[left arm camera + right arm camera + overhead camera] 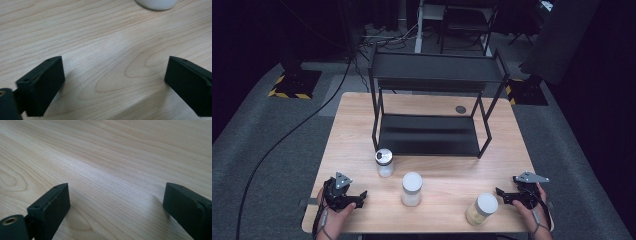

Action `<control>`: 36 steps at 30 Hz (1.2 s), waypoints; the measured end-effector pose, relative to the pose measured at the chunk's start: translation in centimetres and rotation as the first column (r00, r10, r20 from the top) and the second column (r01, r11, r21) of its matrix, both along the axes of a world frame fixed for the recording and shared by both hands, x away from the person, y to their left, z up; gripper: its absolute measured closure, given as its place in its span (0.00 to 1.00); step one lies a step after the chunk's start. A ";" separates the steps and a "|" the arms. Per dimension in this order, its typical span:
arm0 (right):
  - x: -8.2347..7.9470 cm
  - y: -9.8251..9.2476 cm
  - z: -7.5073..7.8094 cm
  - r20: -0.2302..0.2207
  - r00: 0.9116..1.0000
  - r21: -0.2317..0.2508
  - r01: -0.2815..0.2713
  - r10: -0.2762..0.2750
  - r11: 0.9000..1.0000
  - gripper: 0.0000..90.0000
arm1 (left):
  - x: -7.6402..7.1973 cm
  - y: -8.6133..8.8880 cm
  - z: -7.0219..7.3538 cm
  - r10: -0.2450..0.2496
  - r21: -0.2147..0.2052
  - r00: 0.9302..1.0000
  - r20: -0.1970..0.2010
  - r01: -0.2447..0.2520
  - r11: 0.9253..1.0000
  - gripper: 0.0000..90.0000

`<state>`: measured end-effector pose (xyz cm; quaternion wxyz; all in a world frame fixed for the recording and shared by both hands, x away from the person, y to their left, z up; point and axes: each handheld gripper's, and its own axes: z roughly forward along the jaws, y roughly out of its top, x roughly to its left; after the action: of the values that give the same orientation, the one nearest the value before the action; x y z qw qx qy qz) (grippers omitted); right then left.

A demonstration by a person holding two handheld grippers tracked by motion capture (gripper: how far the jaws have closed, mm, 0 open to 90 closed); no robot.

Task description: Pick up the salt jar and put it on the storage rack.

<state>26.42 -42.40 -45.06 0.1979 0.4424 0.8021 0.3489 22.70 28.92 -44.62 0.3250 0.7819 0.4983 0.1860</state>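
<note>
Wooden table on grey carpet

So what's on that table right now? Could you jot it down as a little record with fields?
surface: wooden table
at the back: black two-tier rack, both tiers bare
jars: three, in front of the rack; silver-lidded jar, middle white-lidded jar, right white-lidded jar
left gripper: open, holding nothing, low over the table
right gripper: open, holding nothing, beside the right white-lidded jar
</note>
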 end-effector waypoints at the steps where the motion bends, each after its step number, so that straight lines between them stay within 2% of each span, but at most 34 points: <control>1: 0.0 0.0 0.0 0.000 1.000 0.000 0.000 0.000 1.000 0.08 | 0.0 0.0 0.2 -0.004 -0.008 1.000 0.003 0.004 1.000 0.07; 3: 0.0 0.0 0.0 0.000 1.000 0.000 0.000 0.000 1.000 0.08 | -0.3 -0.3 0.9 -0.005 -0.011 1.000 0.029 0.006 1.000 0.06; 8: 0.0 0.0 0.0 0.000 1.000 0.001 0.001 -0.001 1.000 0.08 | -0.6 -0.5 1.8 -0.020 -0.039 0.999 0.049 0.022 0.999 0.06; 17: 0.0 0.0 0.0 0.000 1.000 0.001 0.003 -0.003 1.000 0.08 | -1.5 -0.5 3.2 -0.026 -0.056 0.994 0.102 0.032 0.998 0.06; 25: 0.0 0.0 0.0 0.000 1.000 0.001 0.003 -0.003 1.000 0.08 | -1.5 -0.6 4.4 -0.040 -0.066 0.992 0.123 0.048 0.997 0.06; 32: 0.0 0.0 0.0 0.000 1.000 0.001 0.003 -0.003 1.000 0.08 | -1.7 -1.4 6.2 -0.065 -0.034 0.985 0.162 0.072 0.997 0.06; 36: 0.0 0.0 0.0 0.000 1.000 0.001 0.003 -0.003 1.000 0.08 | -1.6 -1.6 6.6 -0.070 -0.037 0.984 0.164 0.077 0.996 0.06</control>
<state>26.38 -42.38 -45.08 0.1983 0.4436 0.8013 0.3491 21.14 27.30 -38.03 0.3881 0.7749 0.4447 0.2263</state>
